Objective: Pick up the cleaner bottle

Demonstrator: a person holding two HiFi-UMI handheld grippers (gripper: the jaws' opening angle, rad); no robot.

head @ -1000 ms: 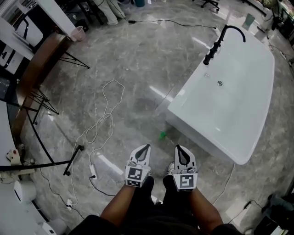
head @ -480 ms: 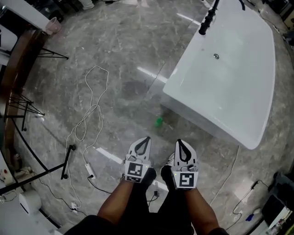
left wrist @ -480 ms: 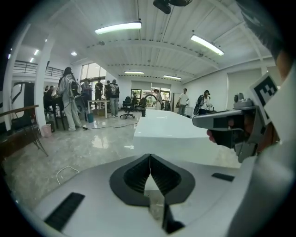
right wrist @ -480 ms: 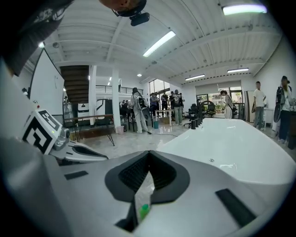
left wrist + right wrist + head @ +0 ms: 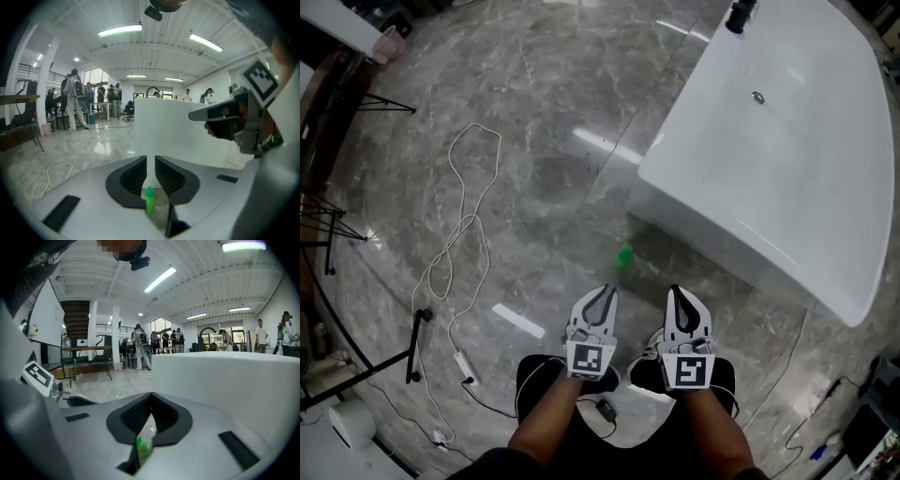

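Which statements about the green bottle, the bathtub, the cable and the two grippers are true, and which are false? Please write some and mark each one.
1. The green cleaner bottle stands on the floor, ahead of both grippers. True.
2. The left gripper holds the bottle. False: its jaws are opening with nothing between them, and the bottle stands apart, further ahead.
3. In the head view, the white bathtub is to the right of the bottle. True.
4. The jaws of the right gripper stand wide apart. False: their tips meet and nothing is between them.
5. The white cable lies inside the bathtub. False: it lies on the floor, left of the bottle.
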